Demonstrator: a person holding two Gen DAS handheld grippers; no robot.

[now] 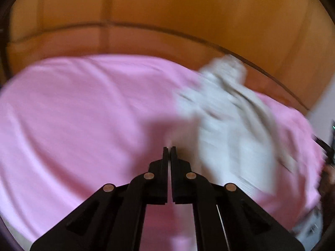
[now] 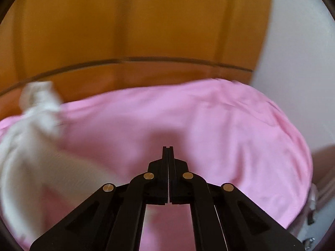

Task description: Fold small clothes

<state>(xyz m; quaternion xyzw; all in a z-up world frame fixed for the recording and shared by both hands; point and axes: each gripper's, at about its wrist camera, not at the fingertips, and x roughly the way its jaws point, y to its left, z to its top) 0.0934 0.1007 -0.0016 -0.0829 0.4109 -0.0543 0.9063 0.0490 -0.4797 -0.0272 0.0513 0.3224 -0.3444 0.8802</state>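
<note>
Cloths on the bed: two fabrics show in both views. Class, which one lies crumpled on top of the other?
The white garment: bunched and creased, it lies on the pink sheet, which is spread nearly flat.

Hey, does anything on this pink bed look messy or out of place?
Yes. The white garment lies crumpled and bunched on the pink sheet near the wooden headboard, not flat. Both views are blurred.

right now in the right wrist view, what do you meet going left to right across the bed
white garment → bare pink sheet → right gripper with jaws shut → more pink sheet → white wall
</note>
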